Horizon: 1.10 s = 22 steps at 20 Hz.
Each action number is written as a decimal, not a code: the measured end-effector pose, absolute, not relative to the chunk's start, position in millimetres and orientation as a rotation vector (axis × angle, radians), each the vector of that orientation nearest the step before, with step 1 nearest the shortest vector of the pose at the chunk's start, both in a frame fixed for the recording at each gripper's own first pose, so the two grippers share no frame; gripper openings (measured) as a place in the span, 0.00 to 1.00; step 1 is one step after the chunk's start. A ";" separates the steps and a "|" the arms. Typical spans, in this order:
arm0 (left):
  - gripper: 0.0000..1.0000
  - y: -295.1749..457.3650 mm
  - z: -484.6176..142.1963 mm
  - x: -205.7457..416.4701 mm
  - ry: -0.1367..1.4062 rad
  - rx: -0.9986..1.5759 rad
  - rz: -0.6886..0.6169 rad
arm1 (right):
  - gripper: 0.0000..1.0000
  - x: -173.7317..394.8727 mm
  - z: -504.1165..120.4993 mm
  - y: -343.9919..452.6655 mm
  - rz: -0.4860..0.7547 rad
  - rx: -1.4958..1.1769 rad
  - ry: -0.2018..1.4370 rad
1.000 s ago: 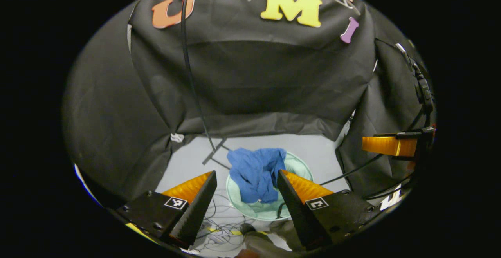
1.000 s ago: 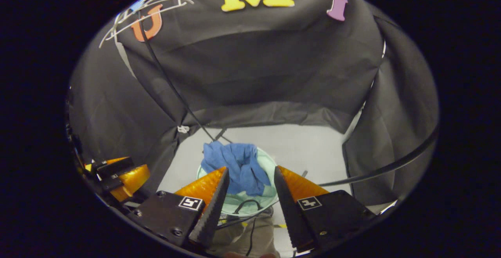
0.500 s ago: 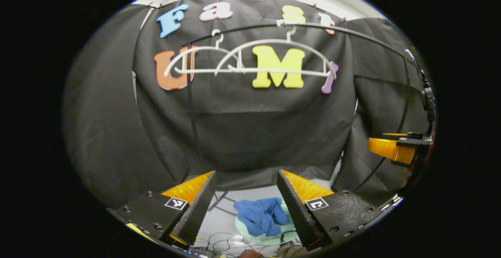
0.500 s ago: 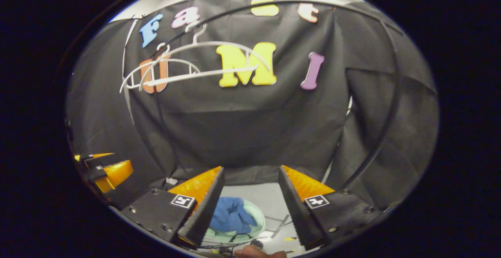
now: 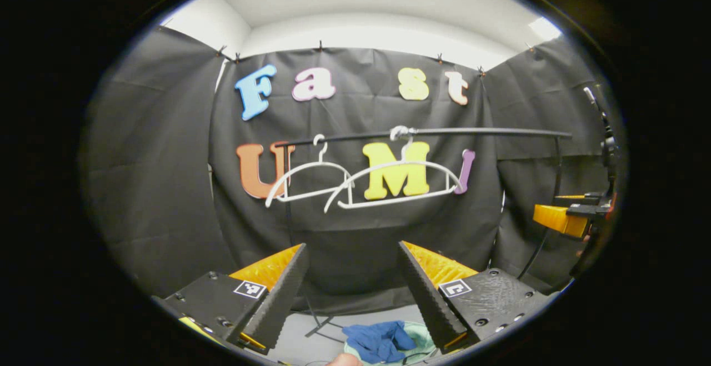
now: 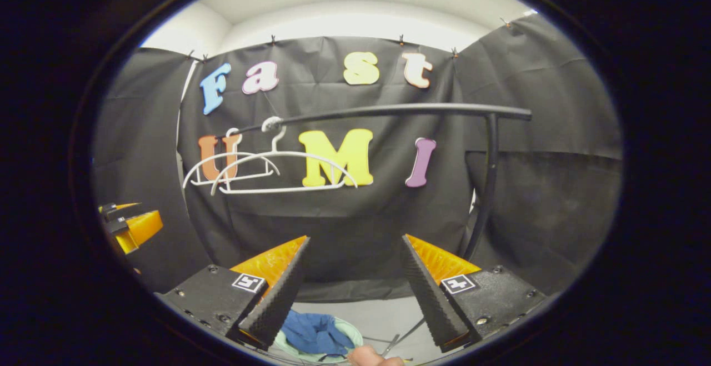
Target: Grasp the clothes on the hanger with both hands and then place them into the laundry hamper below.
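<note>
Task apparently complete: crumpled blue cloth garment [image 5: 379, 341] lies in pale-green round hamper [image 5: 425, 339] below both empty, spread claws, left claw [image 5: 351, 294] and right claw [image 6: 353, 288]; bare white plastic hangers [image 5: 389, 184] above.

Soft crumpled blue cloth garment [image 5: 379, 340], smooth white plastic hangers [image 5: 389, 183], matt black rail [image 6: 400, 111].

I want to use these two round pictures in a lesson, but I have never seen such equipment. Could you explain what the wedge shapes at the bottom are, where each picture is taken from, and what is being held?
A person holds a two-finger gripper in each hand; a camera rides on each. The wedges are that gripper's own fingers: the left gripper and the right gripper, both open and holding nothing. Ahead, two bare white hangers hang on a black rail. Below, blue clothes lie in a pale green hamper on the floor.
</note>
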<state>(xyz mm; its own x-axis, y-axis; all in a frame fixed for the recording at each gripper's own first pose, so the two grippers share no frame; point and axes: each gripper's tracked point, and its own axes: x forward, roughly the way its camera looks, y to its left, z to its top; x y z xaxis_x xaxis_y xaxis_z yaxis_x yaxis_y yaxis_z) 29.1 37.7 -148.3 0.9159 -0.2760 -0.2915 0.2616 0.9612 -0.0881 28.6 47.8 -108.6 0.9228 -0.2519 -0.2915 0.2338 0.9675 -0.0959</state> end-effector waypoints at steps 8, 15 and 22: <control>1.00 19.8 -56.2 -27.1 0.172 0.002 -0.130 | 1.00 -22.3 -40.5 -3.2 -0.162 -0.088 0.212; 0.98 -11.4 -29.1 -92.0 0.206 0.015 -0.062 | 1.00 -60.8 -20.0 -18.8 -0.070 -0.050 0.172; 0.96 -19.3 -4.7 -97.3 0.177 0.009 -0.074 | 1.00 -84.0 12.6 -28.5 -0.088 -0.035 0.099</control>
<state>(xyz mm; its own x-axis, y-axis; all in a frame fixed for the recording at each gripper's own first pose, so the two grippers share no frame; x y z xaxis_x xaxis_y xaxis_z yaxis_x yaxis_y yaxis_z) -97.3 -19.3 -4.7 0.9817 -0.0729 -0.1762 0.0745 0.9972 0.0025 -84.0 -28.5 12.6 0.9912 -0.0898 -0.0974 0.0863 0.9955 -0.0395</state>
